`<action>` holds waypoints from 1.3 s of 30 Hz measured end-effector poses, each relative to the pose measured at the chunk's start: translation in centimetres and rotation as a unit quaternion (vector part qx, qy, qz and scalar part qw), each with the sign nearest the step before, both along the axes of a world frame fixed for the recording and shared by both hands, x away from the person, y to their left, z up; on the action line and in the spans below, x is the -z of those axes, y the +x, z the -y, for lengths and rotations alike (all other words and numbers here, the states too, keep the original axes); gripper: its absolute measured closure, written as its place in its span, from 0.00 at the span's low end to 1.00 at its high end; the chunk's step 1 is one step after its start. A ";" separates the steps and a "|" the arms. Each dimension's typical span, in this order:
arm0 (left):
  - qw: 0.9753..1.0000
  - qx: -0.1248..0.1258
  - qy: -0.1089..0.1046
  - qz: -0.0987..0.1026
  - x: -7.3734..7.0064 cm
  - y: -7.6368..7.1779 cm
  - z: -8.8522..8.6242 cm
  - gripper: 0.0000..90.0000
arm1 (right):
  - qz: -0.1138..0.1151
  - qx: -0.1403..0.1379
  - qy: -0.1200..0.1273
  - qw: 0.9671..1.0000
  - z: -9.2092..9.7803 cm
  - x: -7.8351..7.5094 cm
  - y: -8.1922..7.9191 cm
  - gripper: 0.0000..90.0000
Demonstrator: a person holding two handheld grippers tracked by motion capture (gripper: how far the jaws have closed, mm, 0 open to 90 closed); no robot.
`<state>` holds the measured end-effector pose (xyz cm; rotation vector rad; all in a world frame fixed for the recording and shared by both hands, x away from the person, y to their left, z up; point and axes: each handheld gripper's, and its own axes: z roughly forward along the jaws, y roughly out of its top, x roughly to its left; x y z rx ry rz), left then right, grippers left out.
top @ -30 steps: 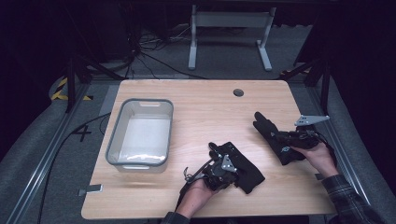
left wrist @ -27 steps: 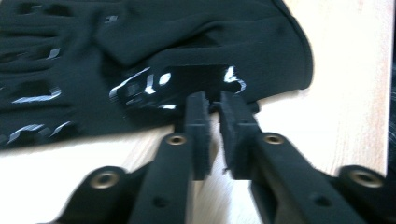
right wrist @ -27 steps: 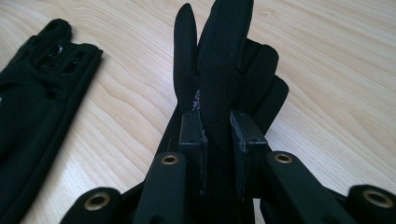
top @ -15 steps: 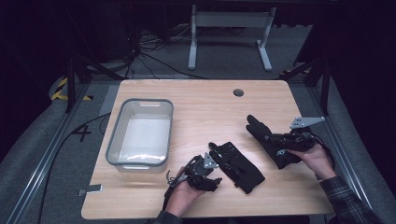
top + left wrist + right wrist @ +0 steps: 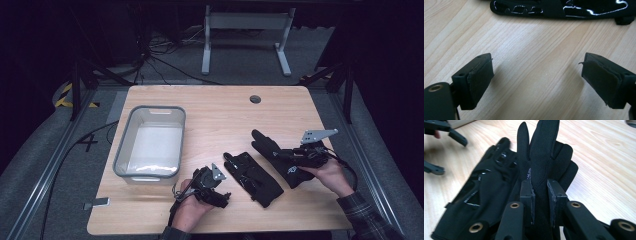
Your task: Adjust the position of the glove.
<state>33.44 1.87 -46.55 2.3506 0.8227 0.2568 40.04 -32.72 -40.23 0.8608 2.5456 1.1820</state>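
Your right gripper (image 5: 290,159) pinches the black fabric glove (image 5: 541,157) near its cuff, fingers trailing ahead, likely for carrying, while your left gripper (image 5: 537,82) hovers spread over bare light-wood table (image 5: 220,115), beside the second black glove (image 5: 252,177).

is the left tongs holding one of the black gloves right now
No, the left tongs stand wide open over bare table, with the glove lying beyond them.
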 end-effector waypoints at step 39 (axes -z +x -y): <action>1.000 0.005 -0.022 0.020 0.9 0.0 -0.3 0.00 | -0.012 -0.076 -0.008 0.997 -7.7 1.5 -2.4 0.85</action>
